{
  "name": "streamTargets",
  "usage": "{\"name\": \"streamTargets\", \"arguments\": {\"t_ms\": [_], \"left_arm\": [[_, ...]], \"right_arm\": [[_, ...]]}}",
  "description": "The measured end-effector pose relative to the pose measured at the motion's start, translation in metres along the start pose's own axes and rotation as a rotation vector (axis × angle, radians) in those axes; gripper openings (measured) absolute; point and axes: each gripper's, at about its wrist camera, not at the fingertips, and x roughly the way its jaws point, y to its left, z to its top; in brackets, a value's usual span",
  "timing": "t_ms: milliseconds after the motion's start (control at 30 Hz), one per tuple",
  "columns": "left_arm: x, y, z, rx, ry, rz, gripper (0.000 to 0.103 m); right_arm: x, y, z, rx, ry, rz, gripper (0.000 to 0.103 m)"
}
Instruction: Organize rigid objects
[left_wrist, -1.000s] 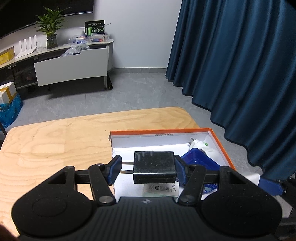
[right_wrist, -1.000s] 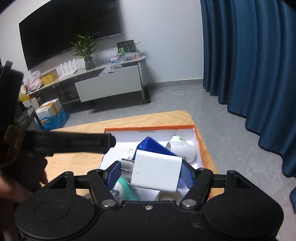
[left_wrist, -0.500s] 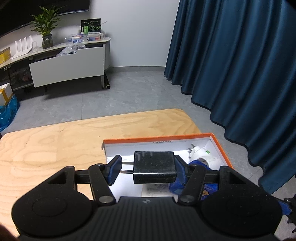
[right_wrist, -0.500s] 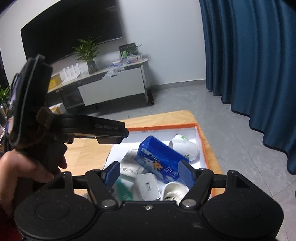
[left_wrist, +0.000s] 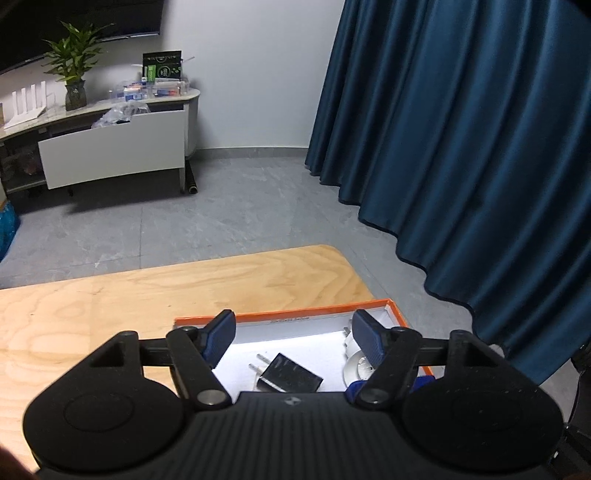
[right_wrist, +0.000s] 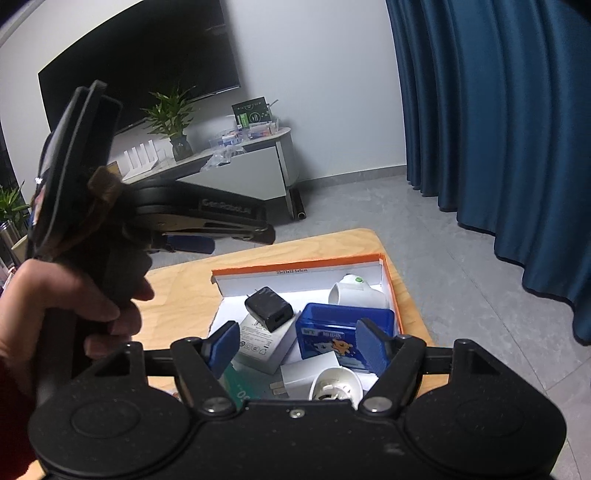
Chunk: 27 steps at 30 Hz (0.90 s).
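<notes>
On the left, the left gripper (left_wrist: 291, 334) hovers above an orange-rimmed box (left_wrist: 317, 317); its jaws have just been opening, stand spread and pinch nothing, and the black charger (left_wrist: 290, 376) lies below them on the box's white floor. To finish this release well, the hand should probably lift straight up so the pads miss the charger's prongs. To the right, the right gripper (right_wrist: 297, 349) is also spread and empty, above a blue box (right_wrist: 343, 328), a white adapter (right_wrist: 264, 341) and a white socket (right_wrist: 356, 293). The box sits near the right end of a pale wooden table (left_wrist: 129, 295). Beyond lie grey floor tiles, a white cabinet (left_wrist: 110, 147) with a potted plant (left_wrist: 74, 74), and blue curtains (left_wrist: 461, 147) on the right.
</notes>
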Motion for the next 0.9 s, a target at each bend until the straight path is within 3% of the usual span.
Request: {"name": "streamTargets", "arguments": {"t_ms": [467,900], "left_arm": [[-0.059,-0.008,-0.037,-0.006,0.021,0.124,0.087],[-0.099,-0.013,-0.081,-0.030,0.012,0.180,0.098]], "right_arm": [[-0.032,0.011,-0.006,-0.046,-0.002,-0.005,0.085],[-0.062,0.012,-0.028,-0.076,0.011,-0.010,0.086]]}}
